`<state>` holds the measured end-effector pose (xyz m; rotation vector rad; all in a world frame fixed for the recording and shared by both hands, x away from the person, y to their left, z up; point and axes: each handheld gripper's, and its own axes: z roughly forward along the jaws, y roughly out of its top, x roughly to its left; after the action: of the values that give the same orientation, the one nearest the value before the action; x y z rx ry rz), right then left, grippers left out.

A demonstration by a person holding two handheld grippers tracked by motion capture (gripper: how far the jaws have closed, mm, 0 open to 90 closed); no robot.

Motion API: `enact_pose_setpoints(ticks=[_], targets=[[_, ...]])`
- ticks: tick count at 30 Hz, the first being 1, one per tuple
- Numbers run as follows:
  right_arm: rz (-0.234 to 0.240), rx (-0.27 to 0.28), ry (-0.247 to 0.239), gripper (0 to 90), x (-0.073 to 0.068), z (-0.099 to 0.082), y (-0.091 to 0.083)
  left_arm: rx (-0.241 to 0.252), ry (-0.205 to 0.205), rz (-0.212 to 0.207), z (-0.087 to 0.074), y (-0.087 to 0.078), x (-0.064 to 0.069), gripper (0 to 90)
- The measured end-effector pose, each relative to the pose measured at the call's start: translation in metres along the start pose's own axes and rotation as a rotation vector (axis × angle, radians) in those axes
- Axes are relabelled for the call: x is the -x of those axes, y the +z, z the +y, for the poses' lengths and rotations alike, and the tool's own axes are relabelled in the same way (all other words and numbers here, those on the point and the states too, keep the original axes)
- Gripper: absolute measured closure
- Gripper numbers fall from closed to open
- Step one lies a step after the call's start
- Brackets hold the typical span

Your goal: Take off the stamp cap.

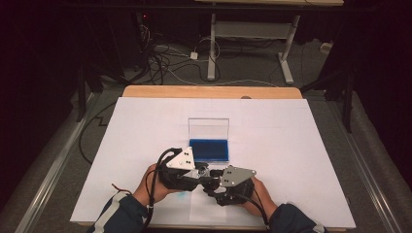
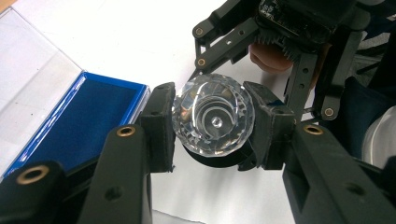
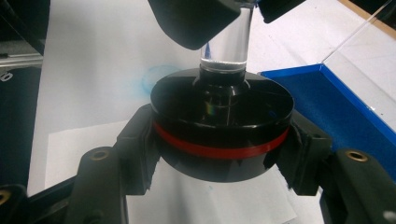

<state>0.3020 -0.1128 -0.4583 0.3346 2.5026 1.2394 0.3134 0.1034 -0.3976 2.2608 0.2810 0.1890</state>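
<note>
Near the front edge of a white-covered surface, a person's two hands bring two sets of tongs together over one object. Seen from above, the left tongs and right tongs meet just in front of an open blue-lined case, whose clear lid stands upright behind it.

Left tongs are closed on a faceted clear crystal knob, one black pad pressing each side of its round head. Part of the right tongs' frame and a fingertip of the other hand appear beyond it in the left gripper view, with the blue case lying to one side.

Right tongs are clamped on a round black base ringed by a red band, gripping it at both sides of the rim. From the base's centre a clear stem rises into the left tongs above. The joined piece is held above the white sheet, just beside the case, with a faint blue smudge on the paper behind it.
</note>
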Motion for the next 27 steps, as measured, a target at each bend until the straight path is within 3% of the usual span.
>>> enact_pose_setpoints(ticks=[10, 20, 27], targets=[[-0.003, -0.017, -0.006, 39.1, -0.001, 0.000, 0.000, -0.014, 0.017, 0.021, 0.000, 0.000, 0.004, 54.8], [-0.004, -0.007, -0.008, 39.1, -0.001, 0.001, -0.003, 0.029, -0.031, -0.038, -0.008, -0.004, -0.007, 54.8], [-0.005, -0.013, -0.007, 39.2, -0.001, 0.001, -0.003, 0.033, -0.030, -0.022, -0.007, -0.003, -0.005, 54.9]])
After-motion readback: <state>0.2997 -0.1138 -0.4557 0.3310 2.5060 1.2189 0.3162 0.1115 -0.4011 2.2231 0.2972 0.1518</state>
